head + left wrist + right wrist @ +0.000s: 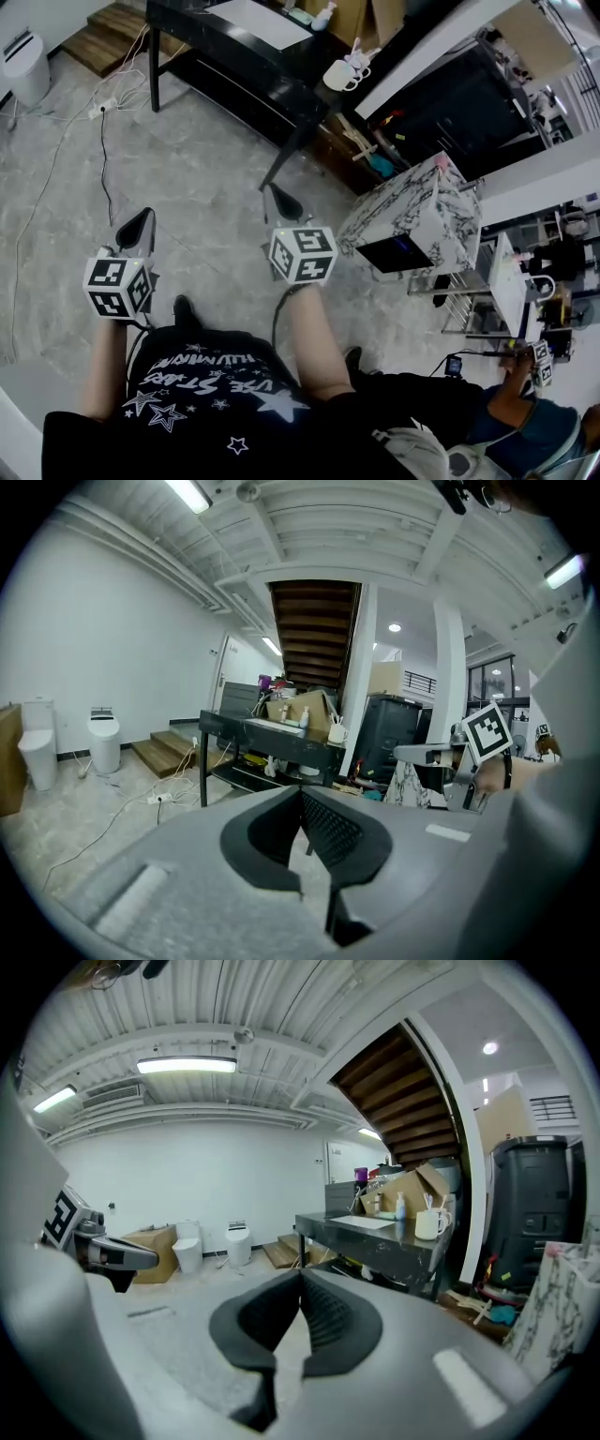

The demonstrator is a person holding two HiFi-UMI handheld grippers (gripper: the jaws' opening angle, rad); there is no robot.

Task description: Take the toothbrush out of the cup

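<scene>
You are standing well back from the black table [202, 19], with both tools held out low over the grey floor [197, 178] and nothing in either of them. Your left gripper [302, 793] has its jaws closed, the ribbed pads meeting at the tips with only floor showing beyond them. Your right gripper [300, 1275] is the same: jaws pressed fully together and empty. In the head view the two tools sit side by side in front of you, apart from each other, both pointing away toward the table.

The cup [339, 74] is a white mug standing at the right end of the table top, near its edge, far from both grippers. The toothbrush [357, 54] is upright inside it, its handle sticking up above the rim; other slim items stand in the mug with it, and you cannot tell them apart at this range. From the right gripper view the cup appears ahead and to the right, with a bottle [401, 1206] just to its left. A white sheet [258, 21] lies flat on the table further left.

A marbled box [412, 216] stands on the floor to the right of your right gripper, nearer than the table. Wooden steps [112, 33] lie at the far left, beyond the table's left end.
</scene>
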